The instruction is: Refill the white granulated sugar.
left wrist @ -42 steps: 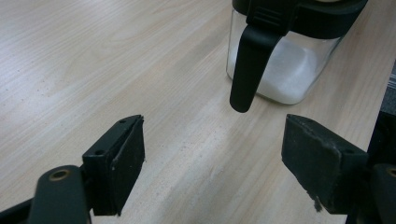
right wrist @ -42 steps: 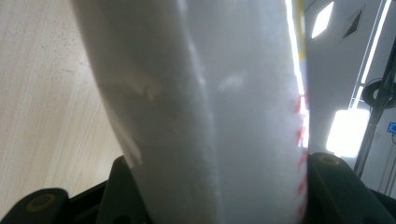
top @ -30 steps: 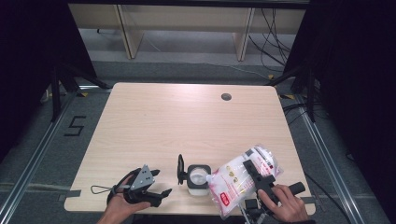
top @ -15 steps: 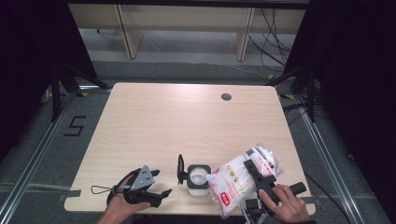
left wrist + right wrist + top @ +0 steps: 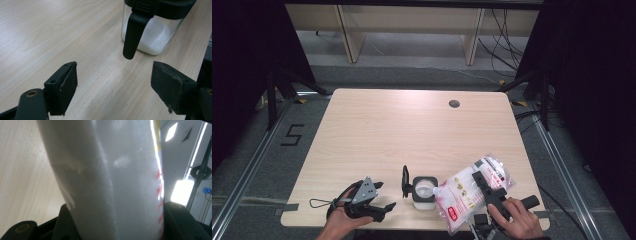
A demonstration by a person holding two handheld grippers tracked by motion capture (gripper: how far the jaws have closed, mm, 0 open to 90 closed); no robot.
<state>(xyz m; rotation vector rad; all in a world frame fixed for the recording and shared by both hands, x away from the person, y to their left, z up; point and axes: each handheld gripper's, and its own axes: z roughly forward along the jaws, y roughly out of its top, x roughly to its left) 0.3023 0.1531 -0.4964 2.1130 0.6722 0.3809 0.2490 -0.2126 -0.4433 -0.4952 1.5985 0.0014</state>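
Note:
A clear square jar (image 5: 422, 190) with a black rim and flipped-up black lid (image 5: 405, 181) stands near the table's front edge; white powder lies in it (image 5: 152, 37). My right gripper (image 5: 490, 187) is shut on a white plastic bag with red print (image 5: 464, 197), tilted so its lower corner hangs over the jar's mouth. The bag's white bulk (image 5: 110, 180) sits between the right jaws. My left gripper (image 5: 382, 207) rests open on the table just left of the jar, nothing between its fingers (image 5: 66, 85); the lid's handle (image 5: 132, 32) hangs ahead of them.
The light wooden table (image 5: 412, 135) has a round cable hole (image 5: 454, 104) at the back right. Shelving legs and cables stand on the floor behind. A floor marking "5" (image 5: 293, 135) lies to the left.

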